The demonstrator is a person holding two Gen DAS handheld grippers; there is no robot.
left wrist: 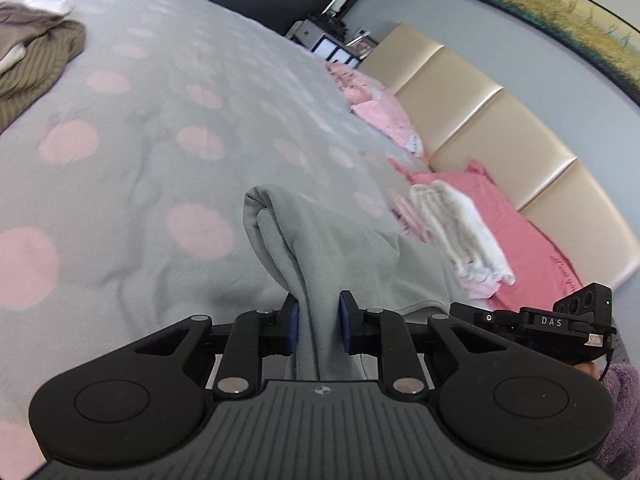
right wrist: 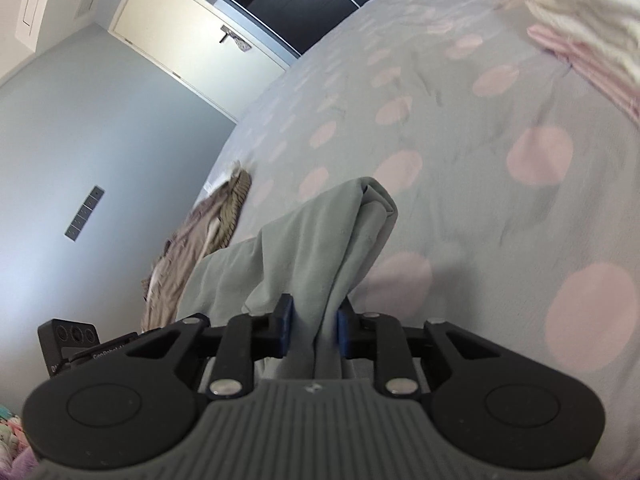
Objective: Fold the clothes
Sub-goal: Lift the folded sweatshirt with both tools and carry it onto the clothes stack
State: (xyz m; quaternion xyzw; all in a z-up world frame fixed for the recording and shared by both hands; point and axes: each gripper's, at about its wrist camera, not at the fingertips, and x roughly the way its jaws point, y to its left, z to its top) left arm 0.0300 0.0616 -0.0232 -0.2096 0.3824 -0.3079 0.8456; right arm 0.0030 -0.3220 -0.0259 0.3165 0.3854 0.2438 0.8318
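A: The grey garment (left wrist: 320, 248) hangs above the dotted bedspread (left wrist: 160, 120), pinched by the left gripper (left wrist: 319, 320) and the right gripper (right wrist: 312, 322).

B: Yes. The bunched cloth may slip from the pads, so the fold becomes uneven.

On the grey bedspread with pink dots (left wrist: 168, 92), the crumpled brown striped garment (left wrist: 36, 68) lies far left, the folded white fleecy towel (left wrist: 460, 232) sits right on pink pillows (left wrist: 520, 232) before the cream padded headboard (left wrist: 492, 128).
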